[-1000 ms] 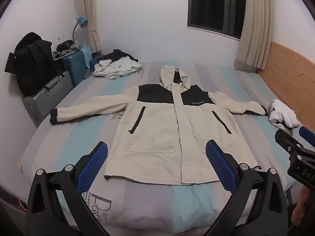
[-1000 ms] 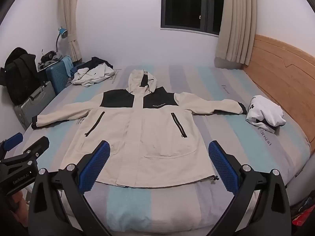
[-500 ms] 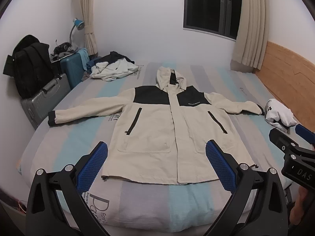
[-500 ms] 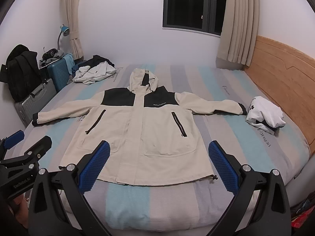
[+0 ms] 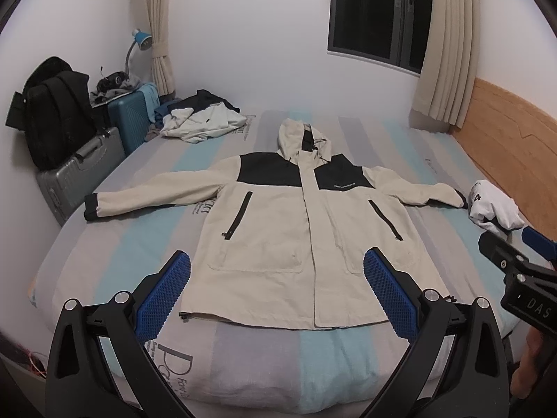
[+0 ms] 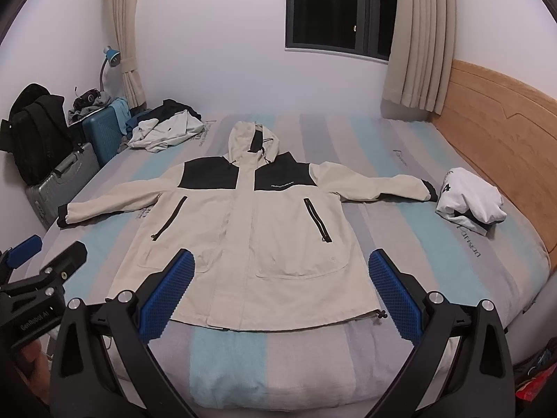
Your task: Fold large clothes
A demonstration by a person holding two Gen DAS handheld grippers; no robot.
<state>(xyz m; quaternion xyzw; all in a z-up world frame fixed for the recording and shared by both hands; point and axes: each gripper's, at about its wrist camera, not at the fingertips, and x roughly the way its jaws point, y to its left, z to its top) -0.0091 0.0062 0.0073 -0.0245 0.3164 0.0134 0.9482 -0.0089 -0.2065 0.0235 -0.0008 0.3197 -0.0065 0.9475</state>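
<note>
- A cream jacket (image 5: 299,230) with black shoulder panels lies face up, spread flat on the striped bed (image 5: 104,244), filling the centre of both frames.
- Its hood (image 5: 299,136) points toward the top of the frame, toward the window (image 6: 337,7); the hem runs along the lower middle, near the bed's front edge.
- Both sleeves stretch out sideways: one black cuff (image 5: 91,207) reaches the left-centre of the left wrist view, the other ends at centre right, just beside a bundled white garment (image 6: 468,200).
- The front is closed, with two dark slanted zip pockets on the chest and large patch pockets below.
- The left gripper (image 5: 276,292) sits at the bottom of its own frame, its blue-padded fingers (image 5: 163,296) spread wide with nothing between them, above the hem and apart from the cloth.
- The right gripper (image 6: 280,292) is at the bottom of its frame, likewise wide open and empty, blue fingers (image 6: 395,296) either side of the jacket's lower front.
- Each gripper also shows at the other view's edge: the right one at lower right of the left view, the left one at lower left of the right view, with part of a hand (image 6: 31,358) under it.
- A pile of clothes (image 5: 202,122) lies at the upper left of the bed.
- Suitcases (image 5: 80,170) and a black backpack (image 5: 52,111) stand at the left edge, under a blue lamp (image 5: 141,40).
- A wooden headboard (image 6: 504,139) runs down the right side.
</note>
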